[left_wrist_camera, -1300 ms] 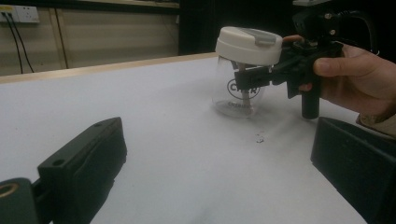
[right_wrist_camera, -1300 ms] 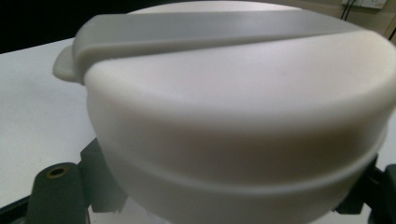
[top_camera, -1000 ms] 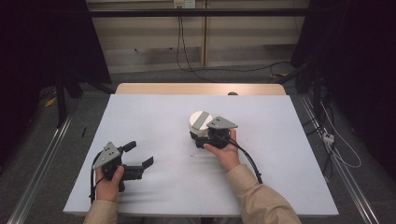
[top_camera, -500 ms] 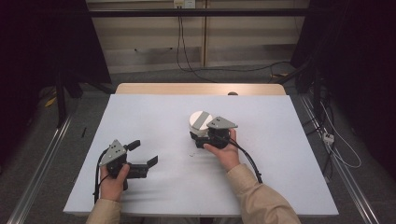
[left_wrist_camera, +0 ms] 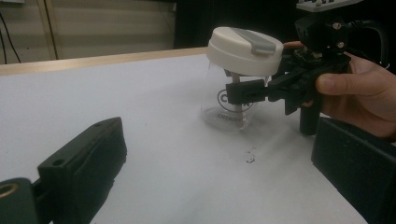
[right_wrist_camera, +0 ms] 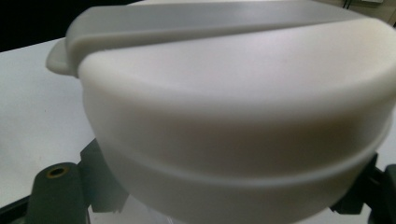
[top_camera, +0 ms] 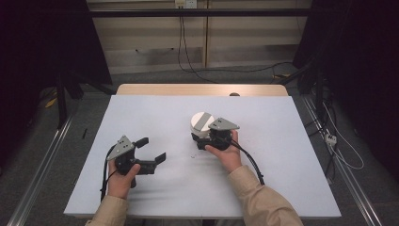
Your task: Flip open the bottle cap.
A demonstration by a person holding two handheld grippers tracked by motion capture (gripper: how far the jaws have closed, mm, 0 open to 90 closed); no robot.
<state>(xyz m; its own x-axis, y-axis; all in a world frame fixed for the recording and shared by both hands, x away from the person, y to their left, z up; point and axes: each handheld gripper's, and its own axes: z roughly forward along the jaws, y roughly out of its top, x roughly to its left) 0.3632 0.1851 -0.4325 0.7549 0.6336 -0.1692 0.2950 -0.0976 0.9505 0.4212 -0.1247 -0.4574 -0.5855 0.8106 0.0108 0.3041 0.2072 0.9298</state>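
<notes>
Table: white top (top_camera: 291,155), wooden far edge (top_camera: 202,89)
Floor: grey (top_camera: 42,155)
Back wall: pale panels (top_camera: 155,42), cables hanging (top_camera: 181,47)
Sides: dark curtains (top_camera: 42,42)

White table with one jar

The table (top_camera: 282,155) has a white top and a wooden far edge; a clear, white-lidded jar (top_camera: 201,123) stands near its middle.

The jar (top_camera: 201,126) stands on the table (top_camera: 282,155), just ahead of the right gripper (top_camera: 203,139), its lid (left_wrist_camera: 244,44) on top. The left gripper (top_camera: 153,149) sits well apart to that gripper's left, nearer the table's front edge.
</notes>
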